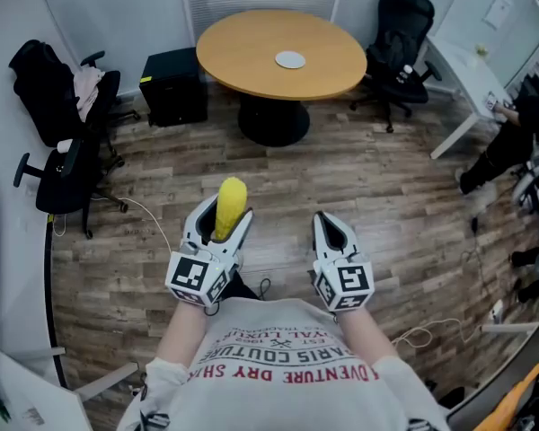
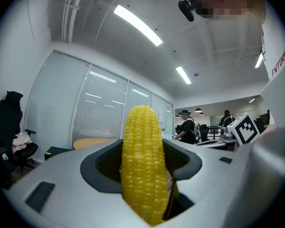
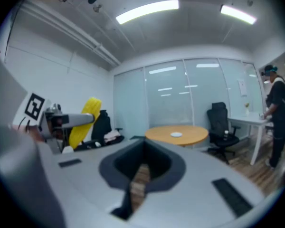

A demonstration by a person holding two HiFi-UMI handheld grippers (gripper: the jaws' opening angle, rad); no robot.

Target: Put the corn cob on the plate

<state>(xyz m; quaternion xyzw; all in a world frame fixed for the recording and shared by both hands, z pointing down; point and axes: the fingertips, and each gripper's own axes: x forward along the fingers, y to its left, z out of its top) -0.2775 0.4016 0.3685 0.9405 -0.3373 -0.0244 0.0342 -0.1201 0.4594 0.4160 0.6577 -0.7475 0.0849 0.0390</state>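
One corn cob (image 1: 231,200) is clamped between the jaws of the left gripper (image 1: 225,210), its far end protruding. Bright yellow, unbroken kernel rows are seen. The right gripper (image 1: 323,219) is closed and empty.

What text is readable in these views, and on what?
"ARIS COUTURE": T-shirt, upside down, ends cut off.
"DVENTURE DRY SH": same T-shirt, next line.
"ENTURE": T-shirt edge in the left gripper view.
Smaller T-shirt lines: blurred.
Marker cubes: patterns only.
Sheet on the wall: too small.
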